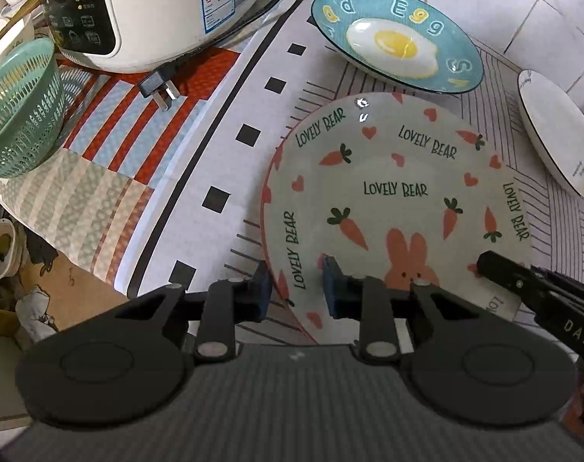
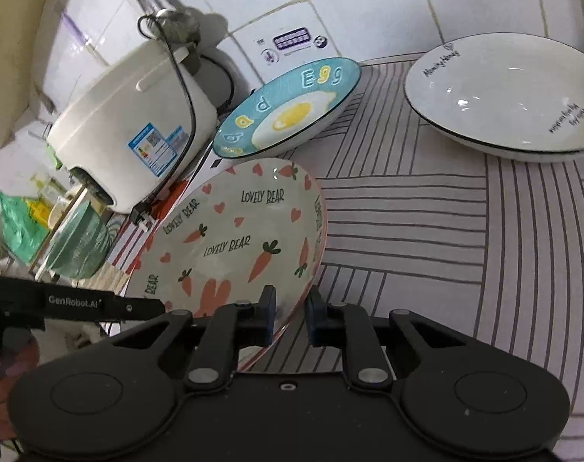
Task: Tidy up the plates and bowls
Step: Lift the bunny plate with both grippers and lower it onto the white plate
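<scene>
On the striped mat beside the rice cooker, the carrot plate sits near the front edge, and both tools grip its rim from opposite sides. One blue pad of the left gripper lies inside the bowl of the plate and the other outside, fingers narrowed until they pinch the rim between them. The right gripper does the same on the opposite edge, its fingers drawn close on the thin lip. Two grips probably make sense because the plate is wide and glossy, so a single pinch would let it swing or slip. Behind it rests the blue egg plate, just beside but apart, and the white plate sits well off to the right, likely the places where stacking will happen.
</scene>
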The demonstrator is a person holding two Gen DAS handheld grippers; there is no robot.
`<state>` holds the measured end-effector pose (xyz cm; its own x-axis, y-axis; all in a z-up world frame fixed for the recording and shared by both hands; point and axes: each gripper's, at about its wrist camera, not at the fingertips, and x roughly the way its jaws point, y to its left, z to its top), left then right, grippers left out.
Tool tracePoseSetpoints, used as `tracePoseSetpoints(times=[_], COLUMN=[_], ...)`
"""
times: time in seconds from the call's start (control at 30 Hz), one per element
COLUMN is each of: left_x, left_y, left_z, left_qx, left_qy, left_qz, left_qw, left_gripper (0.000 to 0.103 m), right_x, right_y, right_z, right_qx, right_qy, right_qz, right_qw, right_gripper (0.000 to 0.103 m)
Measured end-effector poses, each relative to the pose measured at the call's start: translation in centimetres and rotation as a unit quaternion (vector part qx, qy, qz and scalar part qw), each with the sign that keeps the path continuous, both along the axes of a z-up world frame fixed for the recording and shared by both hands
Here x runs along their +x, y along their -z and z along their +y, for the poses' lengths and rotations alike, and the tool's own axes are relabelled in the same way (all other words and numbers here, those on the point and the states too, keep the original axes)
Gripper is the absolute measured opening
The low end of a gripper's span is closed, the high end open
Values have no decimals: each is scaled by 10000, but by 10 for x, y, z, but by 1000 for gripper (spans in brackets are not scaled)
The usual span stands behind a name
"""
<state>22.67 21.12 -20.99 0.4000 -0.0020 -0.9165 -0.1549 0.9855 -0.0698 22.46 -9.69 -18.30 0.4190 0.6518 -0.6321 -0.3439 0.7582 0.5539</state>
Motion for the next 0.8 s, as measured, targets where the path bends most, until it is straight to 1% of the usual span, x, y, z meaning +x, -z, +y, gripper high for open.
tracePoseSetpoints(times=[0.13, 0.3, 0.33, 0.4, 0.43, 0.67, 0.73, 0.8], left_x=[-6, -14, -14, -12, -11, -1, 5, 12], left_y=[-7, -27, -31, -39, -44, -80, -89, -98], left_z=[-10, -29, -33, -39, -45, -96, -112, -131], left_qx=[90, 56, 32, -155, -208, -99, -39, 98], left_qy=[100, 179, 161, 1, -3, 250, 393, 582], left_qz=[-8, 10, 75, 254, 274, -15, -102, -200], left_qw=[9999, 9998, 9998, 9996, 9994, 9996, 9992, 9981], left_gripper=[26, 26, 26, 26, 26, 26, 26, 26], right_x=[2, -3, -3, -6, -7, -1, 3, 8], right_y=[-5, -19, -23, -34, -38, -72, -81, -89], right_z=[-7, -23, -27, -38, -44, -90, -105, -120], right_qx=[-27, -65, -80, -84, -80, -148, -148, -146], right_qy=[-256, -415, -418, -426, -430, -358, -308, -247], right_qz=[-26, -132, -148, -194, -215, -463, -528, -594], right_qw=[9997, 9990, 9990, 9989, 9988, 9982, 9980, 9978], right_gripper=[21, 21, 21, 21, 21, 21, 21, 21])
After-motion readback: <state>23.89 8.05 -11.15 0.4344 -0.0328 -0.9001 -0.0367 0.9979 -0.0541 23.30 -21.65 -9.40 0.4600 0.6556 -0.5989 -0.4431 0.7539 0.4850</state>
